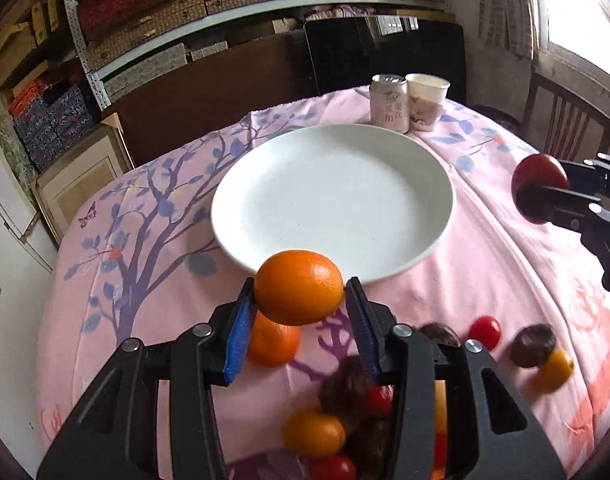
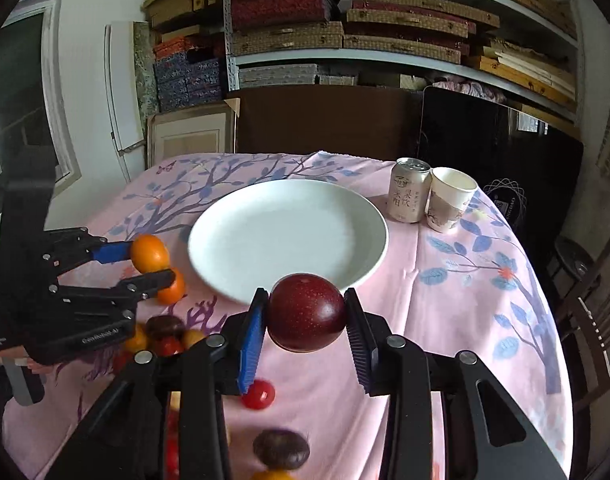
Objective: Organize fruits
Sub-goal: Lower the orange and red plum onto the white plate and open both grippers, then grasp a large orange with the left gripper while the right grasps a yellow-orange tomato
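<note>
white plate (image 1: pixel 405 184), orange orange (image 1: pixel 299 287), dark red plum (image 2: pixel 307 312), pink tree-patterned tablecloth (image 1: pixel 485 272).

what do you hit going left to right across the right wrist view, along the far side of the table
left tool holding an orange → white plate → drink can → paper cup

Table w/ pink cloth (image 2: pixel 445 320): plate (image 2: pixel 225 240), can (image 2: pixel 409 192), cup (image 2: pixel 449 200), loose fruit (image 2: pixel 258 395).
</note>
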The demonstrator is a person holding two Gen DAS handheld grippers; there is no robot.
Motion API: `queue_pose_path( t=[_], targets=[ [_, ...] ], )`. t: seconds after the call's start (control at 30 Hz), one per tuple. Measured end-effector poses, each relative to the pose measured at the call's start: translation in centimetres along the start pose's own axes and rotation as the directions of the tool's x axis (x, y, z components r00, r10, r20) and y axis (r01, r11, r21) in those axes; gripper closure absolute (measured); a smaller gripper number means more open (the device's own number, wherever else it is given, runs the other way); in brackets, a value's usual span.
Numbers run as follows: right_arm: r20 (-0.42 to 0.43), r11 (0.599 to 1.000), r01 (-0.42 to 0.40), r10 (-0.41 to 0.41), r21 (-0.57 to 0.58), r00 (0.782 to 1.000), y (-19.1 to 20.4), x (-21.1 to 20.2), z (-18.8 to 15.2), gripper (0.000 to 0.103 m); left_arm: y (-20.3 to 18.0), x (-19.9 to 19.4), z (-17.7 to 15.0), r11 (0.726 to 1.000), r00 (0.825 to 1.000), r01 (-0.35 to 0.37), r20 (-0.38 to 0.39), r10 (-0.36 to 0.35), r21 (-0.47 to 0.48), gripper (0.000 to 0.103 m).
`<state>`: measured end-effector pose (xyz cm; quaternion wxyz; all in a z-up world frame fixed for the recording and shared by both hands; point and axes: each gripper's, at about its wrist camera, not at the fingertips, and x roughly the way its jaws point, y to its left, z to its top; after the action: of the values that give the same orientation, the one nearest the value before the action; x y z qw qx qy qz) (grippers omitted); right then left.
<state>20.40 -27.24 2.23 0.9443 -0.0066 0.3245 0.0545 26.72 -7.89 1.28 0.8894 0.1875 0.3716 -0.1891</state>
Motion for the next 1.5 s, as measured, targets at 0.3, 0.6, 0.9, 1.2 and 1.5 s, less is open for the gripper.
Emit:
queue_pose_path(
  t=[0.3, 0.6, 0.9, 1.2, 1.5],
  targets=[
    [-0.105, 0.999, -0.032, 0.034, 0.022, 0.994, -1.1, 8.5, 1.4, 0.064, -0.8, 6.5, 2.7, 0.996, 0.995, 0.078, -0.056, -0.080, -0.035, 0.058],
    [0.052, 0.998, 0.062, -0.061, -0.018, 0.997, -3.0, 0.5, -0.1, 0.003, 0.9, 0.8, 1.0, 0.997, 0.987, -0.072, 0.141, 0.072, -0.003, 0.004],
    [-0.126, 0.998, -0.062, 0.064, 0.026, 0.990, -2.7, -4.5, -8.5, 0.003, 7.0, 1.1, -4.0, 0.985, 0.998, -0.055, -0.025, 0.051, -0.167, 0.004],
    [-0.247, 0.992, -0.095, 0.070, -0.089, 0.966, 0.2, -2.0, -11.9, 0.003, 4.9, 3.4, -5.1, 0.990, 0.995, 0.092, -0.027, -0.095, -0.110, 0.004],
    [-0.262, 0.981, -0.137, 0.098, -0.136, 0.960, 2.1, -1.6, -12.5, 0.048, 5.8, 4.6, -5.9, 0.908, 0.940, 0.334, 0.013, -0.342, -0.255, 0.036]
  ],
)
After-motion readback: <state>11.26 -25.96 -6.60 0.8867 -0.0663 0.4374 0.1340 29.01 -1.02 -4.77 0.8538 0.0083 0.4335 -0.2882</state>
